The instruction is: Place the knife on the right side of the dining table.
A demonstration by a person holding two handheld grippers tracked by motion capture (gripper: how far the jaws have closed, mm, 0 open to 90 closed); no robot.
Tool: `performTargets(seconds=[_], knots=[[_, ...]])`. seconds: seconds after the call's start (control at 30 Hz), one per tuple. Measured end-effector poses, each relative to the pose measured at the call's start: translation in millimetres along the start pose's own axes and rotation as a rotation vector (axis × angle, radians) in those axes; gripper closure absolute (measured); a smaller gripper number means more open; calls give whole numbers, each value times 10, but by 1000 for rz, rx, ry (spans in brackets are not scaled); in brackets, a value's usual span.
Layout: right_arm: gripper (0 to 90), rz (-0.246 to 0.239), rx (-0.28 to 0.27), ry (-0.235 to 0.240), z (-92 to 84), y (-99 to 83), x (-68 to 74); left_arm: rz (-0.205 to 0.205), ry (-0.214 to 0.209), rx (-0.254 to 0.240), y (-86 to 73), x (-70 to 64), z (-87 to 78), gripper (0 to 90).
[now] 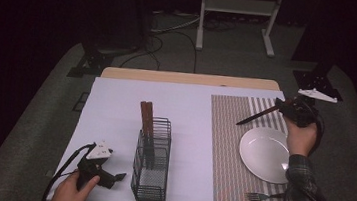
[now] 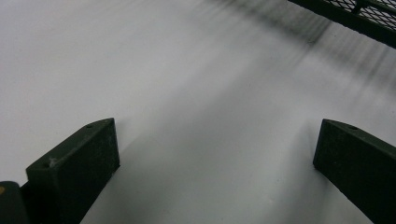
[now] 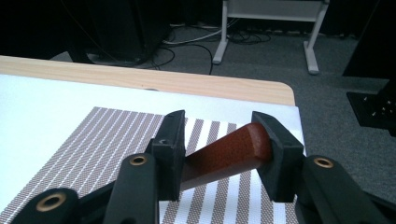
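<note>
Above the striped placemat (image 1: 235, 136), the right gripper (image 3: 219, 149) loosely bracketed a brown wooden-handled knife (image 3: 229, 154). Its handle lay crosswise between the jaws. Meanwhile, the left gripper (image 2: 215, 163) rested released.

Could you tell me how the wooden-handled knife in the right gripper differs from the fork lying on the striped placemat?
The knife with the red-brown wooden handle sits between the jaws of the right gripper; the silver metal fork lies free on the brown-and-white striped placemat. The knife is beyond the white round plate, the fork at its near side. Both tips point left in the high view.
</note>
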State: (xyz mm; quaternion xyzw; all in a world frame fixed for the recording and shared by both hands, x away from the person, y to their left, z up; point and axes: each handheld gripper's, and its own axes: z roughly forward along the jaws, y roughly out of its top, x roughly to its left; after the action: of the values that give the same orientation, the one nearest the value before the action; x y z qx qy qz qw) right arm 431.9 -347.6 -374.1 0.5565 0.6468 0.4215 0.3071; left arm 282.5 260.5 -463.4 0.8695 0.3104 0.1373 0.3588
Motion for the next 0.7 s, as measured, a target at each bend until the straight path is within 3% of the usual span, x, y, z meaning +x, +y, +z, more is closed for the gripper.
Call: performTargets(seconds=[0.7], knots=[[478,71,46,-35,83,-182,-167,0,0,0,0,0,0,0]])
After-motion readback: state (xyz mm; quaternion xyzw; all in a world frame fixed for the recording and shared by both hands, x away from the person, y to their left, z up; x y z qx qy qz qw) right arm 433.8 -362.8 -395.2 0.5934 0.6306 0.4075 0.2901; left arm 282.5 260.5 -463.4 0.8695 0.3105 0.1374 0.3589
